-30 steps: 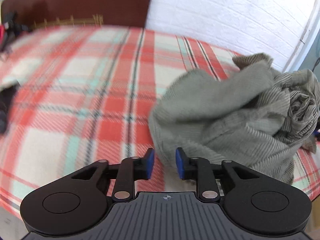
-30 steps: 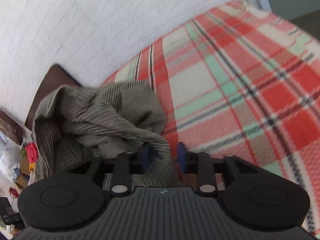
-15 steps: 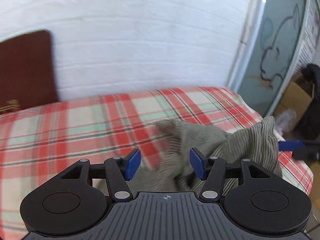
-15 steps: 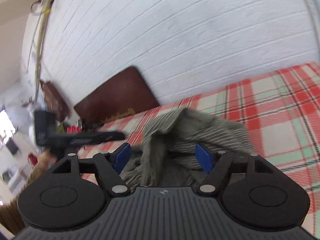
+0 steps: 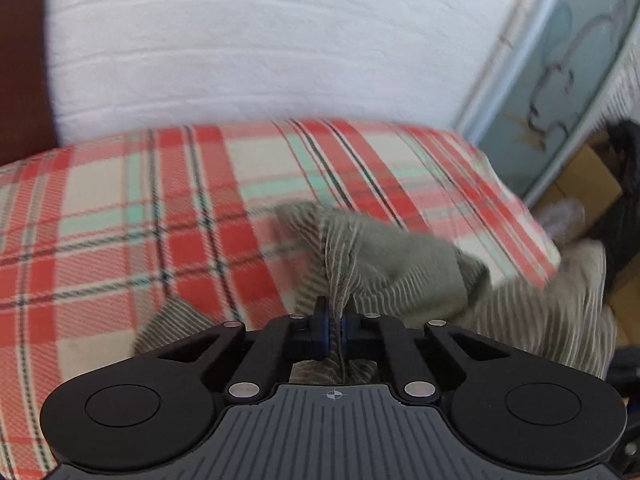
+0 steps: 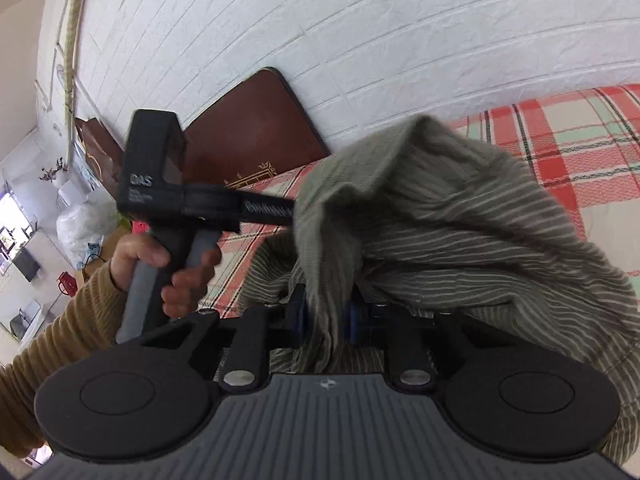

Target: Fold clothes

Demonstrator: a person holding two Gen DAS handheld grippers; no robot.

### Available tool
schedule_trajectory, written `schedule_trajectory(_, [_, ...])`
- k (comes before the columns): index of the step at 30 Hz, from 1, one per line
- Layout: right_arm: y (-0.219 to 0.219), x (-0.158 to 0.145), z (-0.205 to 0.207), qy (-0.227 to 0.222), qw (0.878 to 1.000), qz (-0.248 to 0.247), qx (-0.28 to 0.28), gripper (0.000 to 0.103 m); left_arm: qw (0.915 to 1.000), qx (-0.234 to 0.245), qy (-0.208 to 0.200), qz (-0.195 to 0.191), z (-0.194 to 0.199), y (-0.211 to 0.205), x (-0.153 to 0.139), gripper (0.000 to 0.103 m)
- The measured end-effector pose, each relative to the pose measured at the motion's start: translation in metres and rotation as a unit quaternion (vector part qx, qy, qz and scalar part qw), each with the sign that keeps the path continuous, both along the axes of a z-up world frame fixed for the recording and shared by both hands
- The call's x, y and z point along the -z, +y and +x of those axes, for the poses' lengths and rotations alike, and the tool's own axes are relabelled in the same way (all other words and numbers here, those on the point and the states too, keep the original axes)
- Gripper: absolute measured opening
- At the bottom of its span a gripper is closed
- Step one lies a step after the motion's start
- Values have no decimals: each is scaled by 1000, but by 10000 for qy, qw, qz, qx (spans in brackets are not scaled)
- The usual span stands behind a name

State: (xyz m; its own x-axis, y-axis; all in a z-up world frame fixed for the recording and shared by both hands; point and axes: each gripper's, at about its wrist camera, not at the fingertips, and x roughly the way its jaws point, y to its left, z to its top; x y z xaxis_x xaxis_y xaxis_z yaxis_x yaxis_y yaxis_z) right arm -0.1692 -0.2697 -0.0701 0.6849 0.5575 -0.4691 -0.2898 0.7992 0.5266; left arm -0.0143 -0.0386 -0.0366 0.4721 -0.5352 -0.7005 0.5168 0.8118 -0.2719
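Left wrist view: the left gripper is clenched on a fold of the shirt — the blue pads pressed together with striped green cloth pinched upright between them. From that pinch the shirt spreads away to the right and far side, bunched and blurred, lying on the plaid blanket, with one end trailing off the blanket's right edge. A small corner of the same cloth shows just left of the gripper. Beyond the blanket stands a white brick wall, with a dark brown board at far left and a pale blue door at right, a cardboard box near its foot.

In the right wrist view the right gripper also grasps the shirt, a thick gather of it caught between the pads. The cloth rises in a peak above the gripper and drapes over its right side. To the left, a hand in a tan ribbed sleeve grips the handle of the other gripper, whose front end is hidden in the cloth.
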Motion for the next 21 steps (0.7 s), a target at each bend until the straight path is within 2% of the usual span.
schedule_trajectory(2, [-3,-13,-1,-169,9998,-41,60,6,9988,-414,-130,-222,10,20,-19,0])
schedule_trajectory(6, [-18,-45,-7,-689,9971,-54,332,6,9920,-1090,-428,-476,25,60,-56,0])
schedule_trajectory(10, [-37,-74,-17,-1229,9894,-79,774,5,9840,-1592,-732,-309,32,85,-70,0])
schedule_trajectory(13, [-55,-84,-21,-1403,9834,-43,1149,5,9799,-1887,-605,-238,38,103,-53,0])
schedule_trajectory(15, [-68,-79,-22,-1352,9804,-60,1428,5,9771,-2067,-450,-210,43,115,-37,0])
schedule_trajectory(21, [-105,-22,-19,-476,9779,31,2036,5,9655,-2601,14,-124,56,152,10,0])
